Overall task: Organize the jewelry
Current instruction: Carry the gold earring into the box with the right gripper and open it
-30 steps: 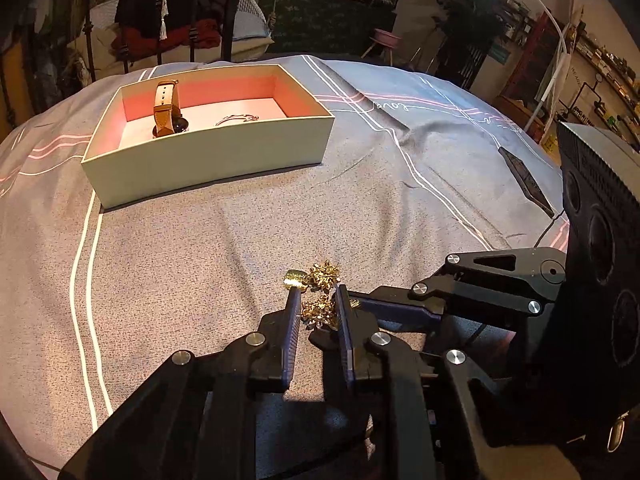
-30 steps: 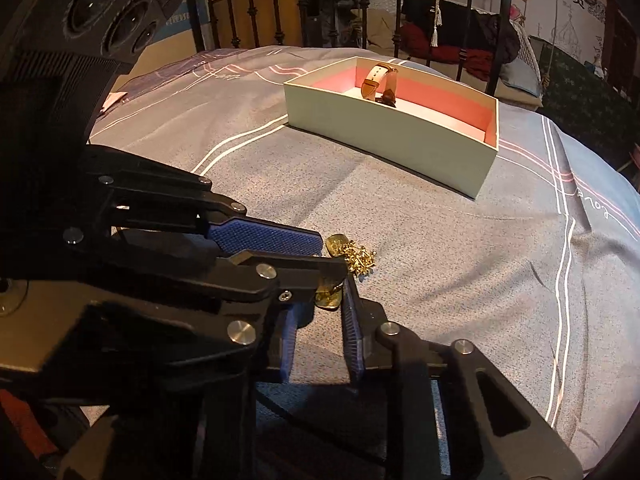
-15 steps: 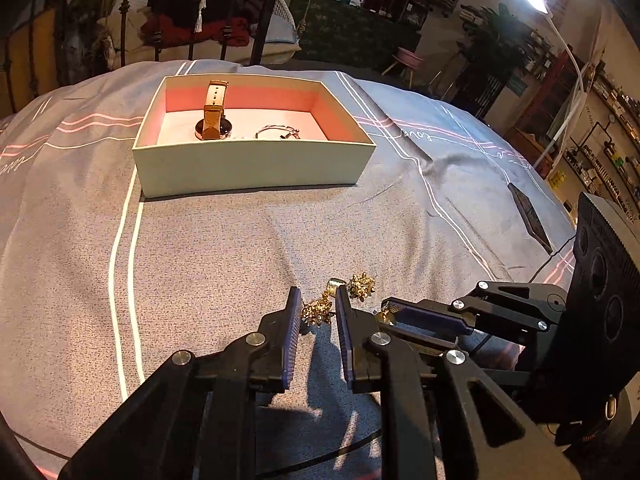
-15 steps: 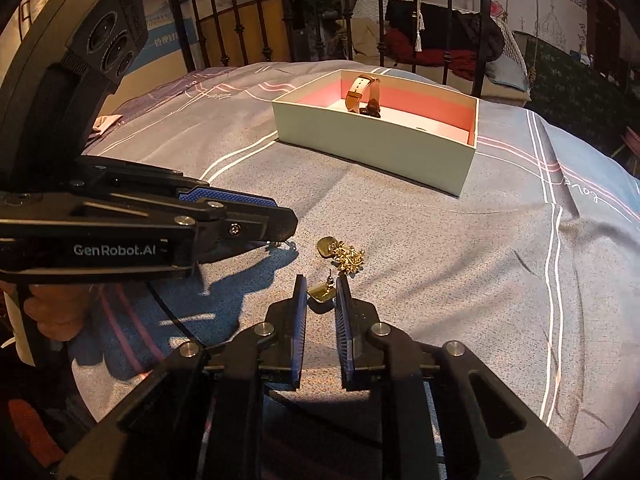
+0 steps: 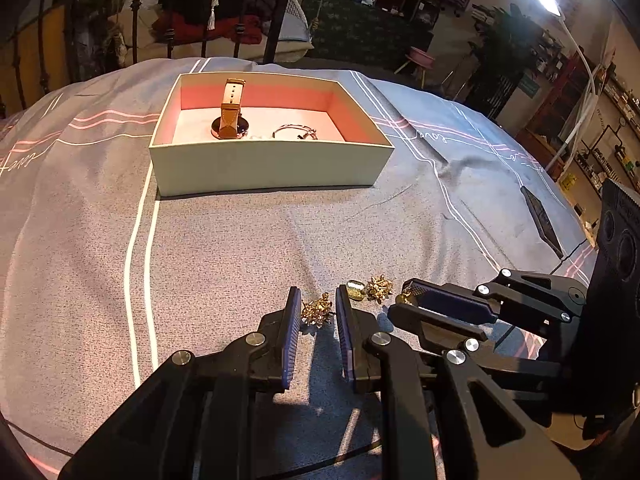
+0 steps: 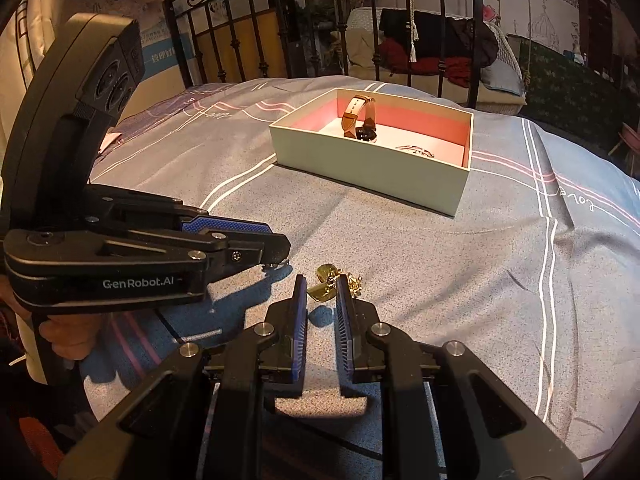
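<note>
My left gripper (image 5: 318, 308) is shut on a gold flower-shaped earring (image 5: 317, 311) just above the grey bedspread. To its right lies a second gold flower with a pale stone (image 5: 376, 289). My right gripper (image 6: 321, 294) is shut on that earring's gold drop (image 6: 321, 292); its flower end (image 6: 355, 282) trails on the cloth beyond the pads. Farther back stands an open pale-green box (image 5: 264, 168) with a pink lining. It holds a brown-strapped watch (image 5: 231, 114) and a silver bracelet (image 5: 296, 132).
A dark flat phone-like object (image 5: 542, 220) lies on the bedspread at the right. Black iron bed rails (image 6: 440, 32) rise behind the box, with clothes piled beyond. A hand (image 6: 68, 336) grips the left tool's handle. Bare bedspread stretches between the grippers and the box.
The two grippers have drawn apart: the left one moved leftward with the flower earring, leaving the other earring with the right gripper. Both wrists rolled slightly.
</note>
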`<action>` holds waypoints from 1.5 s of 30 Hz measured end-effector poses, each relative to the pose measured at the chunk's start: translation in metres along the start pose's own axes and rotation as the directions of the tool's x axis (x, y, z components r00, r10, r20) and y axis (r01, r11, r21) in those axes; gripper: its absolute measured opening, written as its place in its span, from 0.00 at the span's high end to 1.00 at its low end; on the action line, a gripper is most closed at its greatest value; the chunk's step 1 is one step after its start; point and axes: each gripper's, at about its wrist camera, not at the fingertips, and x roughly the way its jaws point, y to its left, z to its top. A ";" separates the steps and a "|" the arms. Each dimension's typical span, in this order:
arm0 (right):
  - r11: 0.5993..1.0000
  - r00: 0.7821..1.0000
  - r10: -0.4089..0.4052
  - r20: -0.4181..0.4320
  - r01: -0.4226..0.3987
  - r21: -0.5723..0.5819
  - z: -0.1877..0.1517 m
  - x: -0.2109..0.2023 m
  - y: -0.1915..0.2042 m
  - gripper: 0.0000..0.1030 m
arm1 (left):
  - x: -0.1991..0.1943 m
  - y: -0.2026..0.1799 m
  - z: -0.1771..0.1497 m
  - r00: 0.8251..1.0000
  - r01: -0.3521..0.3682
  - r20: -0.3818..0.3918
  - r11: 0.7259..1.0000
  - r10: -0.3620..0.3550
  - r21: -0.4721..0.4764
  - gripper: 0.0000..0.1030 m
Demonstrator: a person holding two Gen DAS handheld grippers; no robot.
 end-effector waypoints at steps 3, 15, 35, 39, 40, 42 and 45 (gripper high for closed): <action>1.000 0.999 -0.003 0.033 0.003 0.002 0.012 -0.005 -0.003 0.85 | -0.004 0.004 0.009 1.000 -0.012 0.017 1.000 0.012 -0.008 0.83; 0.999 0.988 -0.045 0.145 0.042 0.023 0.097 -0.001 -0.026 0.85 | -0.015 0.011 0.091 0.986 -0.099 0.140 0.995 0.094 0.032 0.83; 0.984 0.983 -0.163 0.081 0.156 0.081 0.121 0.069 -0.077 0.85 | 0.048 0.030 0.148 0.986 -0.152 0.066 0.988 0.152 -0.004 0.83; 0.985 0.984 -0.166 0.068 0.161 0.069 0.120 0.075 -0.075 0.85 | 0.057 0.030 0.146 0.987 -0.152 0.050 0.988 0.152 -0.008 0.83; 0.984 0.983 -0.169 0.066 0.165 0.066 0.120 0.076 -0.075 0.85 | 0.059 0.032 0.147 0.988 -0.149 0.046 0.989 0.150 -0.008 0.83; 0.984 0.984 -0.167 0.063 0.163 0.067 0.119 0.078 -0.076 0.85 | 0.062 0.033 0.148 0.988 -0.147 0.042 0.989 0.147 -0.007 0.83; 0.985 0.985 -0.164 0.056 0.161 0.065 0.119 0.081 -0.076 0.85 | 0.065 0.034 0.149 0.989 -0.146 0.036 0.989 0.146 -0.010 0.83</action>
